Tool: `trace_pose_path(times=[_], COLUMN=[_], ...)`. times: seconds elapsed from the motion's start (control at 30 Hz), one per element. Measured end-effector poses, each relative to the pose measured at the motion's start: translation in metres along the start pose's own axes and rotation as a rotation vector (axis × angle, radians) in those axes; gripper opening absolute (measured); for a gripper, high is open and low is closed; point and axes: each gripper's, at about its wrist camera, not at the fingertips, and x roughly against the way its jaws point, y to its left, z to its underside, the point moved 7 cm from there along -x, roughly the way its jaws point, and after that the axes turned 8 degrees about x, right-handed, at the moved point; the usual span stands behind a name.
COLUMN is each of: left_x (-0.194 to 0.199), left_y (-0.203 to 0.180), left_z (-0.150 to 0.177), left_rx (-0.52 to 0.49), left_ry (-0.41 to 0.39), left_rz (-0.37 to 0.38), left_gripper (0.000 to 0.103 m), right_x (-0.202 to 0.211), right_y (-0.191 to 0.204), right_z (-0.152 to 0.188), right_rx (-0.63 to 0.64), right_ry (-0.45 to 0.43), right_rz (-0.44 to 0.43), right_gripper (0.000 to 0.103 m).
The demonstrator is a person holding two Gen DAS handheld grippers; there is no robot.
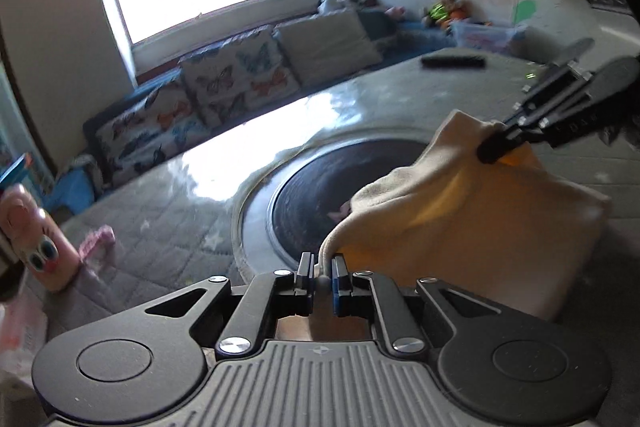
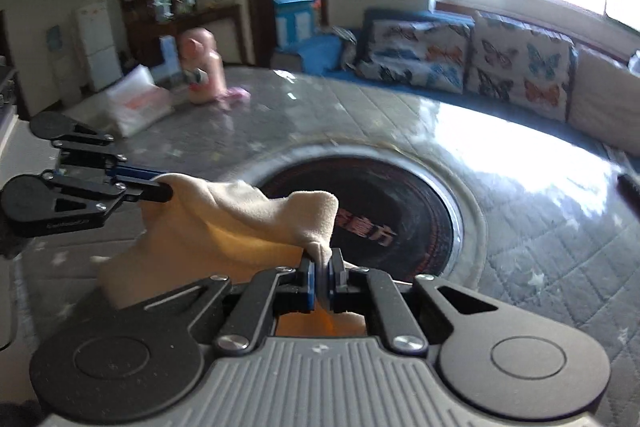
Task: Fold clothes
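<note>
Sunlit and glossy, the quilted table (image 1: 168, 259) carries a dark round inset (image 2: 400, 219); above it the cream cloth (image 1: 460, 211) hangs between the left gripper (image 1: 322, 269) and right gripper (image 2: 323, 273), each pinching only a small corner, so I judge a tug apart could pull one free. Only the left wrist view shows the dark remote (image 1: 454, 61); only the right shows the white bag (image 2: 136, 103).

red characters, the last "方", on the black disc (image 2: 360, 215).
</note>
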Motion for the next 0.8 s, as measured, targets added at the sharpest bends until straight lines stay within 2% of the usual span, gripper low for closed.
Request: trace_pose_path(times=[0.17,0.27,0.37,0.43,0.47,0.57,0.6,0.63,0.67,0.8], left_x=[-0.030,-0.031,-0.030,-0.030,-0.031,-0.031,-0.030,-0.028,-0.024,-0.015], left_y=[0.008,0.011,0.009,0.008,0.007,0.005,0.005,0.005,0.005,0.007], left_z=[0.012,0.014,0.011,0.010,0.009,0.007,0.005,0.003,-0.001,-0.016], left_rx=[0.031,0.037,0.028,0.021,0.017,0.008,0.007,0.006,0.003,0.003], left_ry=[0.061,0.063,0.058,0.056,0.055,0.052,0.048,0.039,0.025,-0.037], left_rz=[-0.026,-0.019,-0.013,-0.012,-0.011,-0.012,-0.016,-0.021,-0.024,-0.031], left_gripper=[0.015,0.015,0.012,0.011,0.010,0.008,0.008,0.008,0.008,0.008], right_x=[-0.046,-0.049,-0.044,-0.043,-0.044,-0.052,-0.055,-0.057,-0.059,-0.048], right_y=[-0.012,-0.012,-0.015,-0.017,-0.017,-0.016,-0.015,-0.013,-0.012,-0.012], right_z=[0.021,0.027,0.024,0.020,0.018,0.016,0.016,0.016,0.015,0.003], right_rx=[-0.091,-0.087,-0.090,-0.082,-0.083,-0.090,-0.089,-0.087,-0.085,-0.069], right_ry=[0.055,0.060,0.041,0.033,0.036,0.056,0.059,0.059,0.060,-0.015], right_rz=[0.002,0.001,-0.003,-0.004,-0.008,-0.020,-0.021,-0.020,-0.020,0.030], right_gripper=[0.011,0.013,0.020,0.033,0.033,0.032,0.028,0.015,0.011,0.008])
